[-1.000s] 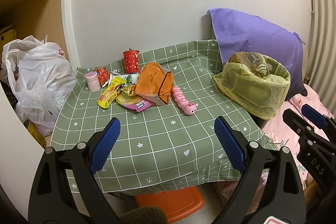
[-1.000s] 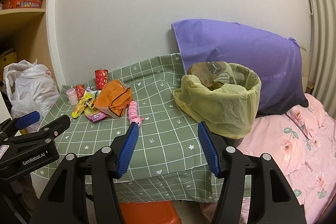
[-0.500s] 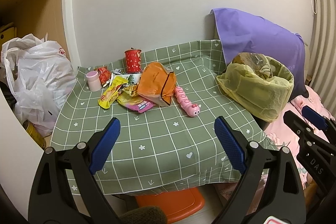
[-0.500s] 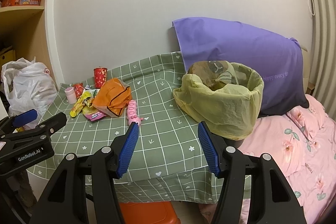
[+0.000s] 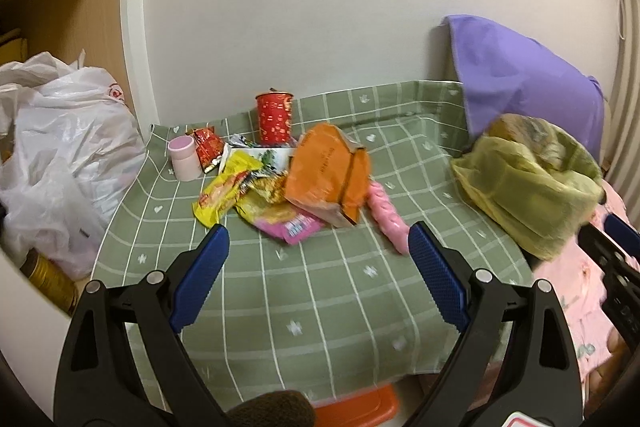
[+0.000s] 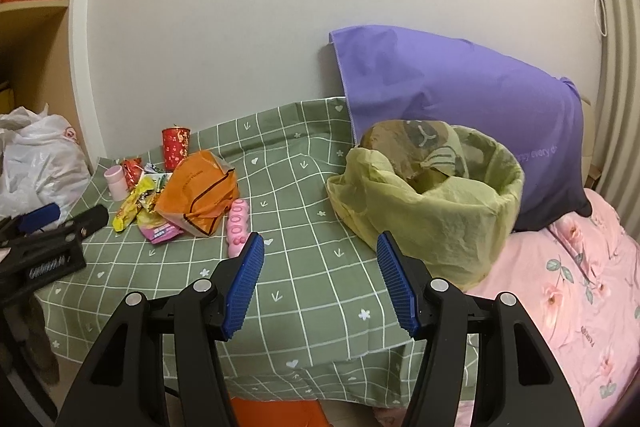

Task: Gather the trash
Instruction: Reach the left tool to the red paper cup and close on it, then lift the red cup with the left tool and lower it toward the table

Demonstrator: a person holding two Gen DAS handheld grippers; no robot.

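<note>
The left gripper [image 5: 318,243] has moved closer to the trash pile, jaws spread wide and empty; the right gripper [image 6: 320,251] is likewise agape with nothing held. Its finger hides the pink toy's [image 5: 386,217] near end; the toy's long axis runs near-to-far. Beyond lie the orange bag [image 5: 328,175], wrappers [image 5: 228,193] and red cup [image 5: 274,117], all on the green tablecloth [image 5: 328,291]. The yellow-lined bin [image 6: 436,211] stands right, contents unclear.

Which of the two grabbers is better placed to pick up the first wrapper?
Probably the left gripper: it is open and points straight at the wrapper pile. The right gripper, also open, points at bare cloth nearer the bin.
</note>
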